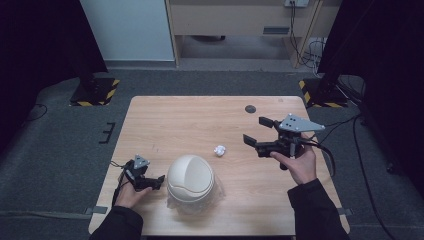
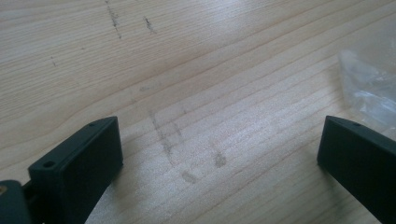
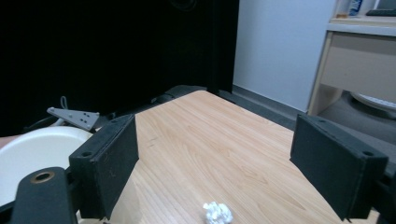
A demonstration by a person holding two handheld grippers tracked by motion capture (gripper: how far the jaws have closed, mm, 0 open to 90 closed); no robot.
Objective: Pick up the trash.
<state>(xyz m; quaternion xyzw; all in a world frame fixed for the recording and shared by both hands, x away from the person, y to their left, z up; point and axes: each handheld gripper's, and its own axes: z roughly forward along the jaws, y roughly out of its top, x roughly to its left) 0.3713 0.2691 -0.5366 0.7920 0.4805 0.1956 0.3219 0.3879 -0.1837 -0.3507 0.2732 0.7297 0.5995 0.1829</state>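
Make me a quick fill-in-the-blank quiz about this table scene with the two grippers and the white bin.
1. The crumpled paper ball lies on the ____.
2. The right gripper has its fingers ____.
3. The white domed bin stands nearest the ____ gripper.
4. Clear ____ sticks out from under the bin.

Missing words: table; open; left; plastic

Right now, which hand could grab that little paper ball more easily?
The right. Its tongs stand open, aimed at the crumpled paper ball just ahead. The left tongs sit beyond the white dome bin.
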